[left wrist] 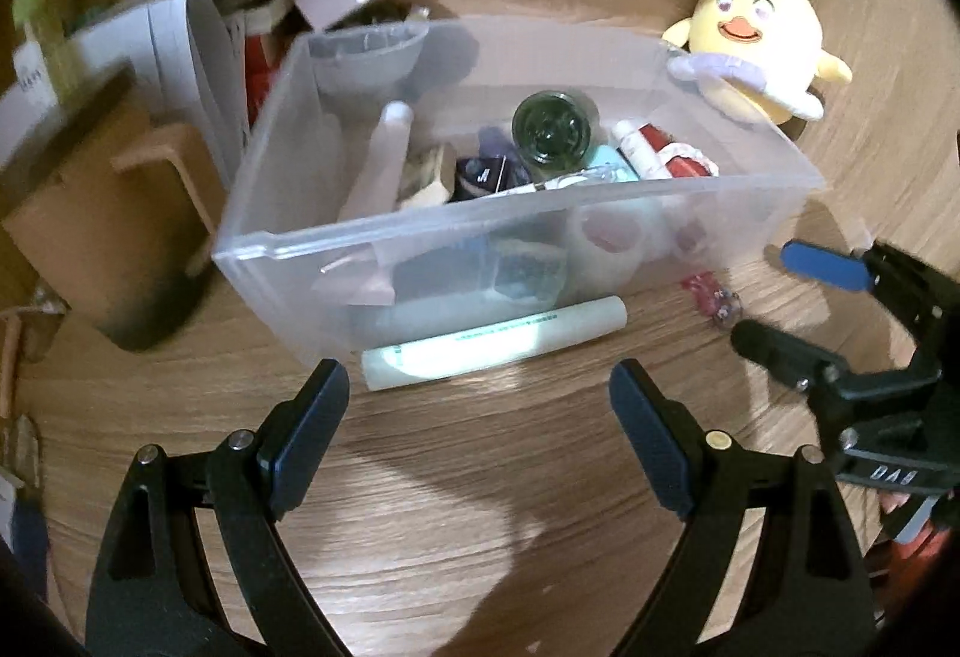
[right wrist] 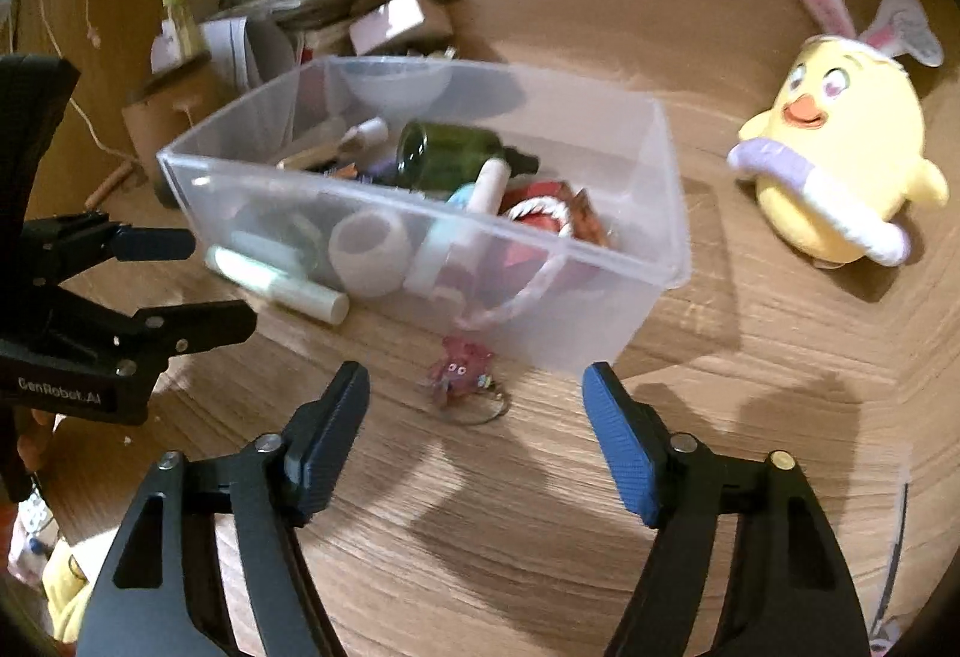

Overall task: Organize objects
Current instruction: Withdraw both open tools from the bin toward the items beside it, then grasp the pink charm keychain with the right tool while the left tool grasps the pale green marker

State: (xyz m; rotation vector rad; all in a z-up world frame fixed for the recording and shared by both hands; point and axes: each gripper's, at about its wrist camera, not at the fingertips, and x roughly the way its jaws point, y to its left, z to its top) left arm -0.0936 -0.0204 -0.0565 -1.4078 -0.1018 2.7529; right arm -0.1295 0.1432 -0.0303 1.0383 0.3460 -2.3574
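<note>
Meanwhile: both grippers, left gripper (left wrist: 480, 399) and right gripper (right wrist: 477, 405), spread, empty | white tube (left wrist: 492, 342) and pink keychain (right wrist: 462, 375) outside clear bin (left wrist: 540, 213) on bench | next likely: grasp, drop in.

Both cameras look forward and down over open jaws at the wooden desk (left wrist: 480, 507), from close by. The left wrist view faces the clear bin (left wrist: 420, 249) squarely; the right wrist view sees it (right wrist: 600, 297) from its right. Each catches the other gripper at its edge
</note>
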